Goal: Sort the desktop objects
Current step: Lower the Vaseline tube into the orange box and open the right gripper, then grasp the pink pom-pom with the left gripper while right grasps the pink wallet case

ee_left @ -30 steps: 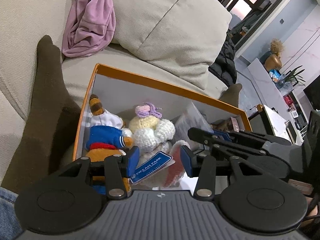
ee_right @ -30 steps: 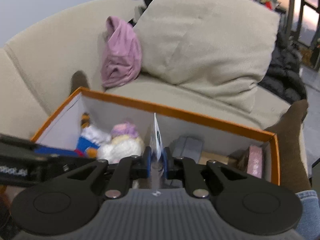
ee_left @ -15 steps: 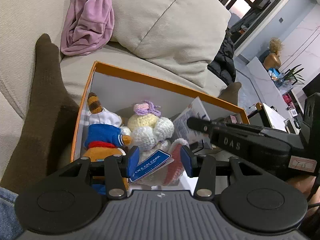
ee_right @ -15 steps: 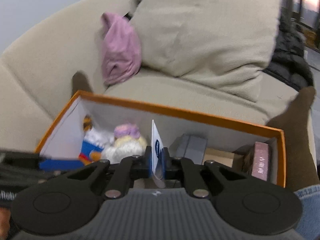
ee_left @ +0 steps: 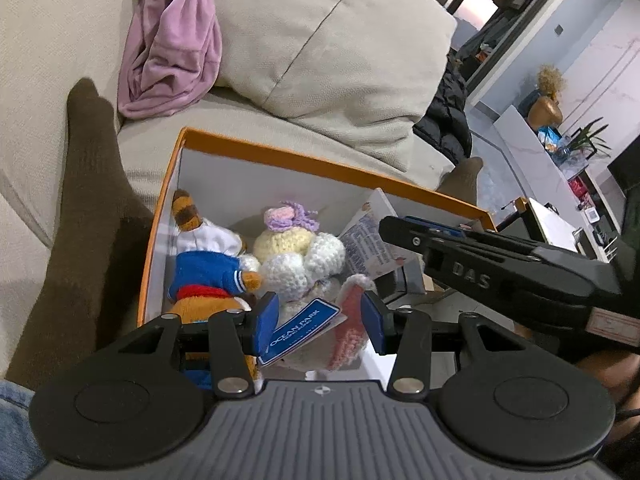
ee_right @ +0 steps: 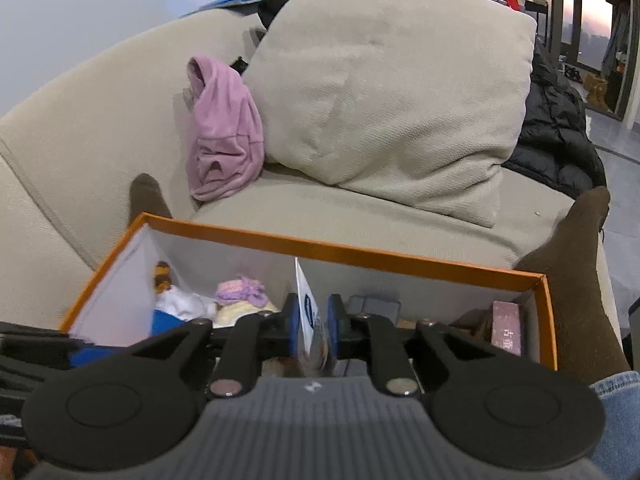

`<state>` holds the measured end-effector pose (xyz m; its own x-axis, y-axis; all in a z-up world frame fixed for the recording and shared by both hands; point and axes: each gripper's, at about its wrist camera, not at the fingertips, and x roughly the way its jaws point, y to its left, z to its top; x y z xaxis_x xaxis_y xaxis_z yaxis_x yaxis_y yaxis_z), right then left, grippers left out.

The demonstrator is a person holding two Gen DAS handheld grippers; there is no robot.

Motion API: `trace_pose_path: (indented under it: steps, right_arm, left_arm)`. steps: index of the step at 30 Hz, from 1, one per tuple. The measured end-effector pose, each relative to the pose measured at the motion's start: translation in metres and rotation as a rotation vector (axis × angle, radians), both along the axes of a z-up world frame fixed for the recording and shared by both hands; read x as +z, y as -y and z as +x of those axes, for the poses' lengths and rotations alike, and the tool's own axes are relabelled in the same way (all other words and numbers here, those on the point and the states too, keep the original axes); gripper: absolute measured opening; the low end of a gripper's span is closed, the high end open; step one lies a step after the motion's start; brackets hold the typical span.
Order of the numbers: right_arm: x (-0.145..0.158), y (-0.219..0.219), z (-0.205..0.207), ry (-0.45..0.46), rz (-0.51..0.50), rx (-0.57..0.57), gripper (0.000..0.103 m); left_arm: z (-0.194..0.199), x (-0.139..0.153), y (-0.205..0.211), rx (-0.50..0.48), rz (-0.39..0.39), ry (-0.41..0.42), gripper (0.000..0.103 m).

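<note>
An orange-rimmed box (ee_left: 320,164) sits on the sofa between a person's socked feet. At its left end lie a plush toy in a blue and white sailor top (ee_left: 204,264) and a crocheted toy with a purple bow (ee_left: 296,248). My left gripper (ee_left: 320,320) hangs open over the crocheted toy and its blue "Ocean Park" tag (ee_left: 300,330). My right gripper (ee_right: 313,328) is over the middle of the box. Its jaws are opening, and a thin white packet (ee_right: 306,304) stands on edge between the pads with small gaps at both sides. That packet (ee_left: 368,236) also shows in the left wrist view.
A pink garment (ee_right: 224,140) and a big beige cushion (ee_right: 392,92) lie on the sofa behind the box. A black jacket (ee_right: 556,128) lies to the right. A grey item (ee_right: 374,304) and a pink box (ee_right: 506,332) fill the box's right end. Socked feet (ee_left: 84,208) flank it.
The right gripper's pads were pressed on the white packet and now stand slightly apart from it. In the left wrist view the packet and right gripper have risen a little. The left gripper is unchanged.
</note>
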<state>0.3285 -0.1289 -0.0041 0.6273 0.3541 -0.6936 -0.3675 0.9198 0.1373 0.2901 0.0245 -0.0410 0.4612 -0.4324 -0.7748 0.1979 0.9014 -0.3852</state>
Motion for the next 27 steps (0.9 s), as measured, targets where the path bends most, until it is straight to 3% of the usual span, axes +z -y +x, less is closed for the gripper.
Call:
trace_pose_path:
  steps: [8,16,21,27]
  right_arm:
    - [0.033,0.024,-0.043,0.053,0.043,0.038,0.024]
    - [0.054,0.079,-0.123,0.142,0.125,0.110,0.033]
    - [0.040,0.117,-0.173,0.121,0.113,0.143,0.033]
    - [-0.009,0.144,-0.195,-0.022,0.103,0.065,0.035]
  left_arm:
    - [-0.021,0.040,0.024,-0.050,0.072,0.074,0.052]
    - [-0.094,0.078,0.057,-0.169,0.142,0.177,0.054]
    - [-0.142,0.065,0.082,-0.276,0.227,0.190,0.055]
    - [-0.177,0.024,0.108,-0.379,0.326,0.174,0.055]
